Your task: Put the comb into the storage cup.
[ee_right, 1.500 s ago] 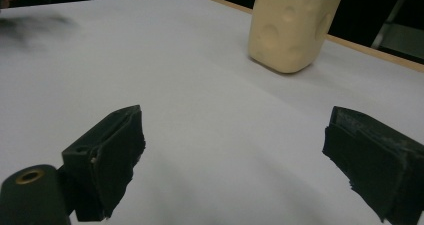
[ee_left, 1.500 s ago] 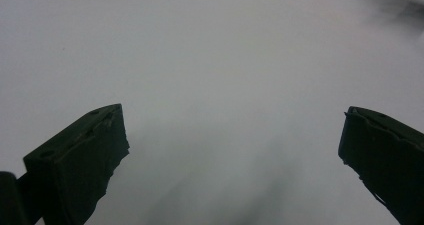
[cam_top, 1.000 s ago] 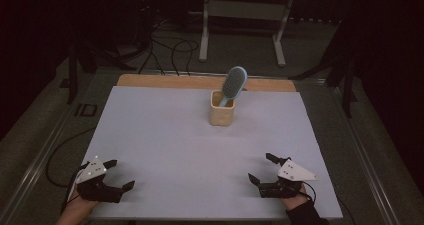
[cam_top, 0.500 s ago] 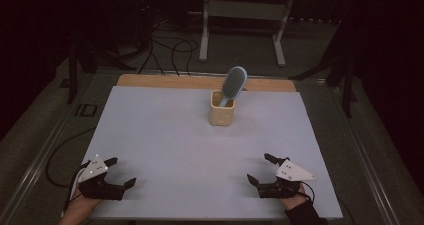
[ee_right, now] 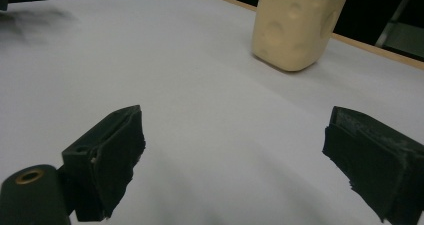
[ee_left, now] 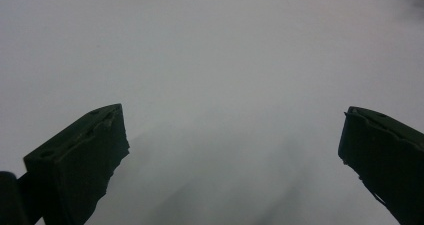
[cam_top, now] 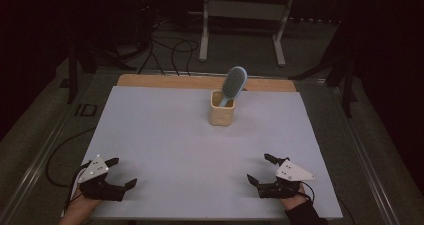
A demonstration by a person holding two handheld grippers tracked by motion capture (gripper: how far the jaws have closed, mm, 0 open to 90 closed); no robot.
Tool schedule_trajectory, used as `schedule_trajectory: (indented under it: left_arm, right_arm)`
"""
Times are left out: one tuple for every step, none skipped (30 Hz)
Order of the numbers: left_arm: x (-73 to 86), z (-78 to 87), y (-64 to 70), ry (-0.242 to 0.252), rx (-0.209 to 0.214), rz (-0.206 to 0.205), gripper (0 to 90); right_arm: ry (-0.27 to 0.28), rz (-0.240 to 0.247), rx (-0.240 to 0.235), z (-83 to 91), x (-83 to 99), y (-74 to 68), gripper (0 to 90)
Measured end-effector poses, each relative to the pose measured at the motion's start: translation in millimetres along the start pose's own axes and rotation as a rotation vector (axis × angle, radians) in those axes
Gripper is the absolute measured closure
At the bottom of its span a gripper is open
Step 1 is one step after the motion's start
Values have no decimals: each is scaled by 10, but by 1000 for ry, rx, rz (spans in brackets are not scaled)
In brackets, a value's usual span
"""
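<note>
Nothing handled yet: left gripper [cam_top: 121,173] and right gripper [cam_top: 260,169] both spread wide, empty. Hairbrush [cam_top: 234,84] stands in holder [cam_top: 221,116], well ahead of fingers.

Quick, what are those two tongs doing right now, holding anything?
Left tongs: open, holding nothing, low over the white table.
Right tongs: open, holding nothing.

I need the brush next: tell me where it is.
In the high view the blue hairbrush stands head-up in the cream holder, far centre of the table.
</note>
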State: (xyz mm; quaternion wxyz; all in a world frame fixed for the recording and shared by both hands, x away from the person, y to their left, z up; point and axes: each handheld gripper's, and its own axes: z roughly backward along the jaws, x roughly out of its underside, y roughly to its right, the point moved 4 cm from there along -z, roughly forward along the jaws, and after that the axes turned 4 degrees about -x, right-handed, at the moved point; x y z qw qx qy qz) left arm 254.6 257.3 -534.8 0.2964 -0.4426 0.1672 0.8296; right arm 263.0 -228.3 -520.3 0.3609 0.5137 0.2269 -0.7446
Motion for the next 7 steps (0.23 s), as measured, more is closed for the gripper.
schedule_trajectory:
  left_arm:
    - [-3, -2, 11, -2, 1, -2, 0]
    - [-3, -2, 11, -2, 1, -2, 0]
    - [-10, -6, 32, -2, 10, -6, 0]
    - [-11, -9, 37, -2, 12, -6, 0]
    - [-9, -12, 38, -4, 11, -8, 0]
    - [-8, -12, 39, -3, 11, -8, 0]
    - [-8, -12, 39, -3, 11, -8, 0]
  right_arm:
    - [0, -2, 0, -1, -1, -2, 90]
    - [0, -2, 0, -1, -1, -2, 90]
    - [-2, 0, -1, -7, 1, -4, 90]
    - [-4, 1, -2, -9, 3, -5, 90]
    - [-6, 0, -3, -11, 4, -6, 90]
    - [-6, 0, -4, -14, 5, -5, 90]
    - [-6, 0, -4, -14, 5, -5, 90]
